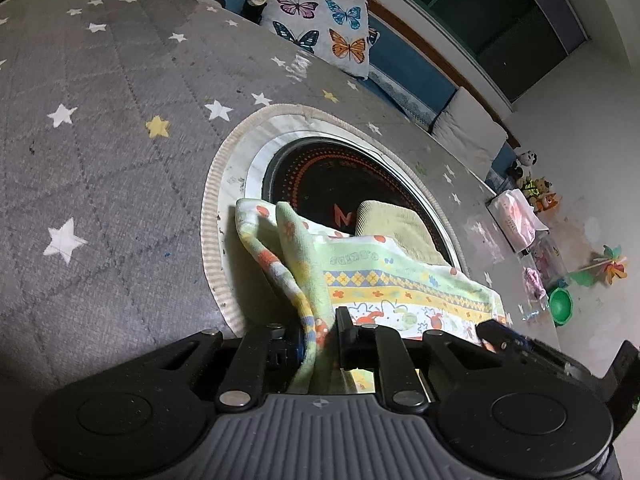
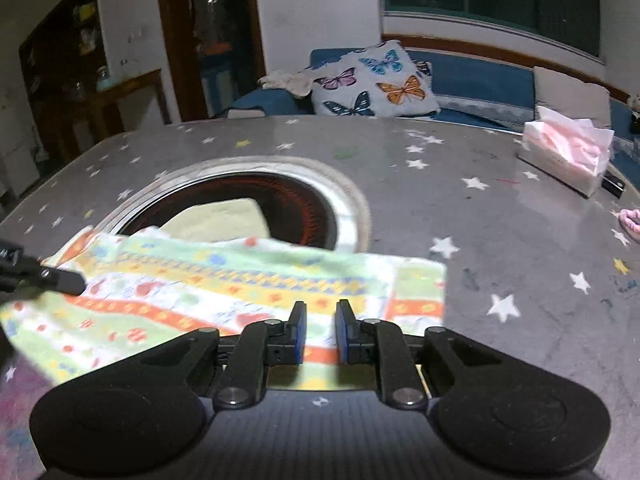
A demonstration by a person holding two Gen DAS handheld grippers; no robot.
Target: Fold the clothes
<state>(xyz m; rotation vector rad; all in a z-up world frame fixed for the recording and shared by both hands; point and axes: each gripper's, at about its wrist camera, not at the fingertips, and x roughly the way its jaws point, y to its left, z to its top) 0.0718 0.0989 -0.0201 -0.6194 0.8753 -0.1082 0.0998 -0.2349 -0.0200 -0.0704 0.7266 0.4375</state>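
Left wrist view: the left tongs (image 1: 320,336) are clenched on a bunched edge of the patterned towel (image 1: 400,284), which rises between the two fingers and hangs down past them toward the camera. The rest of the towel, pale green with orange, yellow and white printed bands, spreads to the right across the bench (image 1: 100,160). The bench is covered by a grey cloth printed with white and yellow stars. A round black hotplate (image 1: 328,184) with a red dotted ring is set into the bench, and the towel's far edge overlaps its near rim. A folded yellow-green cloth (image 1: 400,228) lies on the hotplate just behind the towel.

Right wrist view: the right tongs (image 2: 321,332) are released, the blue-padded fingers (image 2: 299,332) standing apart over the towel's near edge with nothing between them. The towel lies mostly flat on the bench, its right end squared off, its left end lifted where a tip of the left tongs enters at the frame's left edge. A butterfly cushion (image 2: 372,80) rests on a blue sofa (image 2: 480,76) beyond the bench. A tissue pack (image 2: 568,152) sits at the bench's far right corner.
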